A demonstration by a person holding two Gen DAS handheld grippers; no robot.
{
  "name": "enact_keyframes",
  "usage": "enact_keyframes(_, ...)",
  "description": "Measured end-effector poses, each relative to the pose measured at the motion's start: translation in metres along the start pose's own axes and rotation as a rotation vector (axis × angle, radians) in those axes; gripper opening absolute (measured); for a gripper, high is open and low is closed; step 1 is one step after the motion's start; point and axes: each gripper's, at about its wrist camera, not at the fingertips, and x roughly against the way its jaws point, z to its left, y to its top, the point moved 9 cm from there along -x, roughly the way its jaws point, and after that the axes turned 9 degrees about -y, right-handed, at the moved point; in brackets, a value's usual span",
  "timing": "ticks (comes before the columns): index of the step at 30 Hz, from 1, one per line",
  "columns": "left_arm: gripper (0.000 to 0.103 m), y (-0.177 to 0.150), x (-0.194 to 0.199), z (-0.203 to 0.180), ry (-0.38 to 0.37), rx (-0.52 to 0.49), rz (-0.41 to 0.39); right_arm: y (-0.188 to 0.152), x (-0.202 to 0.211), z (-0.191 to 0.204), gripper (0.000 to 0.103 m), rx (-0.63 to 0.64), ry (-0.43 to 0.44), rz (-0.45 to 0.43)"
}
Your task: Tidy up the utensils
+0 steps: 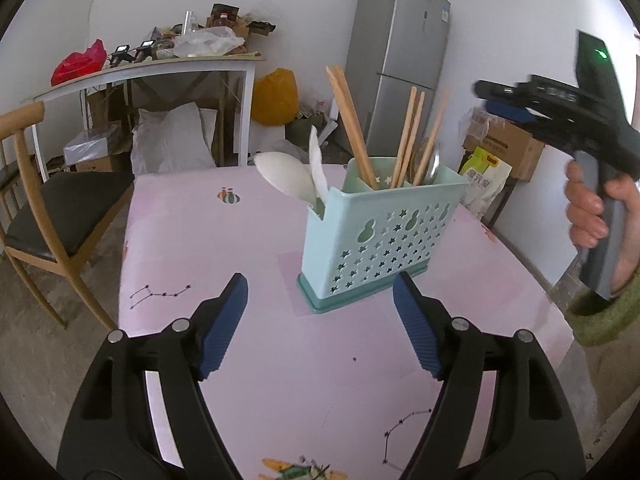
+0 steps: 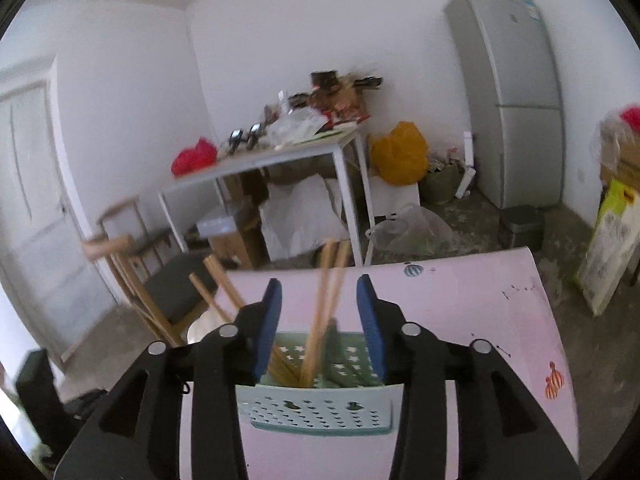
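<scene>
A pale blue perforated utensil caddy [image 1: 380, 240] stands on the pink table [image 1: 240, 240]. It holds several wooden chopsticks [image 1: 352, 128], white spoons [image 1: 288, 178] in its left compartment and a metal spoon [image 1: 432, 168] at the right. My left gripper [image 1: 320, 316] is open and empty, low over the table just in front of the caddy. My right gripper [image 2: 320, 320] is open and empty, held above the caddy [image 2: 320, 408], with the chopsticks [image 2: 324, 312] seen between its fingers. It also shows in the left wrist view [image 1: 500, 94], high at the right.
A wooden chair [image 1: 52, 200] stands at the table's left side. Behind are a cluttered white table [image 1: 160, 68], a grey fridge [image 1: 400, 60], an orange bag [image 1: 276, 96] and cardboard boxes [image 1: 508, 144]. The table's right edge is near my right hand.
</scene>
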Motion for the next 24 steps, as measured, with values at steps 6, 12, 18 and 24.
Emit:
enact_keyframes(6,0.071,0.011,-0.030,-0.009,-0.015,-0.012,-0.006,-0.037,-0.046,-0.057,0.045,-0.279,0.116,0.186)
enact_keyframes(12,0.071,0.027,-0.065,-0.012,-0.043,0.011,-0.006,-0.075,-0.093,-0.060,0.046,-0.423,0.240,0.322)
enact_keyframes(18,0.071,0.031,-0.082,-0.005,-0.065,0.060,0.018,-0.096,-0.091,-0.031,0.049,-0.355,0.270,0.364)
enact_keyframes(24,0.071,0.029,-0.079,0.002,-0.066,0.068,0.024,-0.106,-0.075,-0.016,0.049,-0.364,0.290,0.402)
